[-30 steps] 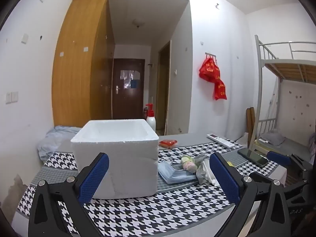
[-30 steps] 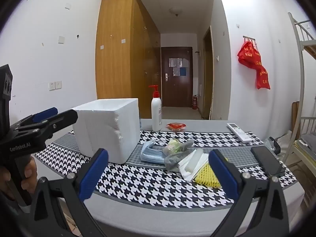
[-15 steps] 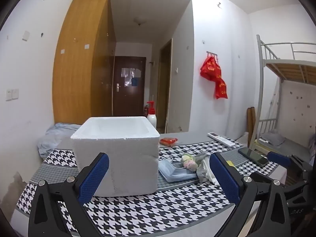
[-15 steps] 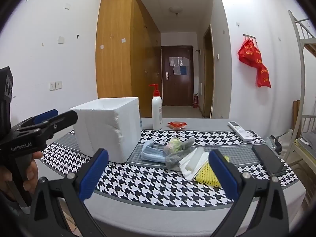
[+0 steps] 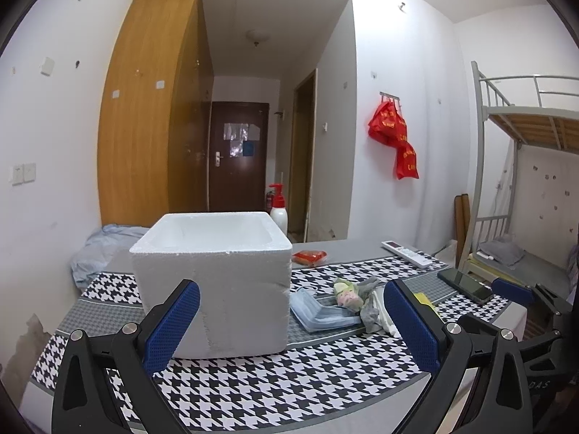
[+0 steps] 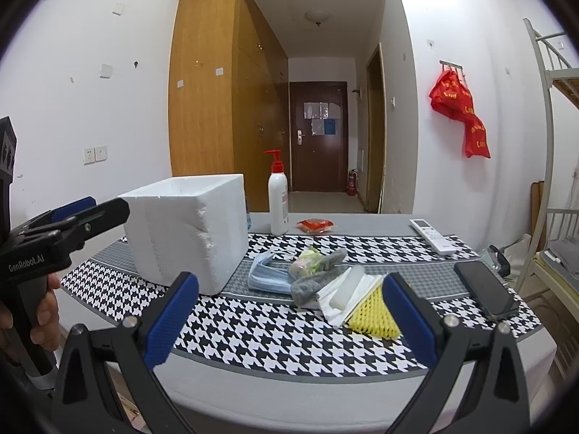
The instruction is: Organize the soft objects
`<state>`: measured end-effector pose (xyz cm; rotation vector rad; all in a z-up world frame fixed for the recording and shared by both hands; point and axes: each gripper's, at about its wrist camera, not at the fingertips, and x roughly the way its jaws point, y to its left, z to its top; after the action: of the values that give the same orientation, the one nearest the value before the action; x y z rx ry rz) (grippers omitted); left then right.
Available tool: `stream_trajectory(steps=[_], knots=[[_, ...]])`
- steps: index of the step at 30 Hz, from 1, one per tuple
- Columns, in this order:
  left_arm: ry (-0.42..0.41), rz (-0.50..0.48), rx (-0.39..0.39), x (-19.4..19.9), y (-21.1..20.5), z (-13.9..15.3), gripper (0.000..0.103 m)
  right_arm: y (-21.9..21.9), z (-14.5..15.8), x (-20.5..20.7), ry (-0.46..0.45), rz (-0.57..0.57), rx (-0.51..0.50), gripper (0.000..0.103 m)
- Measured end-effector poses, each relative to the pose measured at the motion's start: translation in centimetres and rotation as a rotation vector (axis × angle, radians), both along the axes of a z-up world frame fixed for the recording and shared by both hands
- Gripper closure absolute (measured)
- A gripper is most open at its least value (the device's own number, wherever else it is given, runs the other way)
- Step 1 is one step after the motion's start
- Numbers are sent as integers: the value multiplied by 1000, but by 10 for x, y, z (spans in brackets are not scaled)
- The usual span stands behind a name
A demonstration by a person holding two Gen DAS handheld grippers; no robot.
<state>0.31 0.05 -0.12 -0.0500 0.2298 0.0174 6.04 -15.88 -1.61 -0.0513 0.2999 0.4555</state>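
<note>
A white foam box point(image 5: 213, 275) point(image 6: 188, 228) stands open-topped on the houndstooth table cloth point(image 6: 275, 332). To its right lies a pile of soft things: a blue face mask point(image 5: 318, 313) point(image 6: 267, 275), a grey sock point(image 6: 315, 275), a small green-pink bundle point(image 5: 347, 294) point(image 6: 305, 262), a white foam sheet point(image 6: 345, 294) and a yellow foam net point(image 6: 372, 314). My left gripper point(image 5: 289, 320) is open in front of the box, holding nothing. My right gripper point(image 6: 289, 316) is open too, short of the pile at the table's near edge.
A pump bottle point(image 6: 278, 199) stands behind the box, with a red packet point(image 6: 315, 225) and a white remote point(image 6: 432, 235) at the back. A black phone point(image 6: 485, 293) lies at the right. A person's hand point(image 6: 39, 322) holds the left gripper's handle. A bunk bed point(image 5: 521, 181) stands right.
Both grippers have drifted slightly, so the box and pile sit a little differently in view. Jaws stay open and nothing on the table has moved.
</note>
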Motion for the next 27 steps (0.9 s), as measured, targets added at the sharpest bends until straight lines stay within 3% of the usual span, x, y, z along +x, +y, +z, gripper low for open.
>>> stream_trajectory(steps=[27], knots=[[19, 12, 24, 3, -4, -4, 1, -2, 2, 0, 1, -3, 3, 0]])
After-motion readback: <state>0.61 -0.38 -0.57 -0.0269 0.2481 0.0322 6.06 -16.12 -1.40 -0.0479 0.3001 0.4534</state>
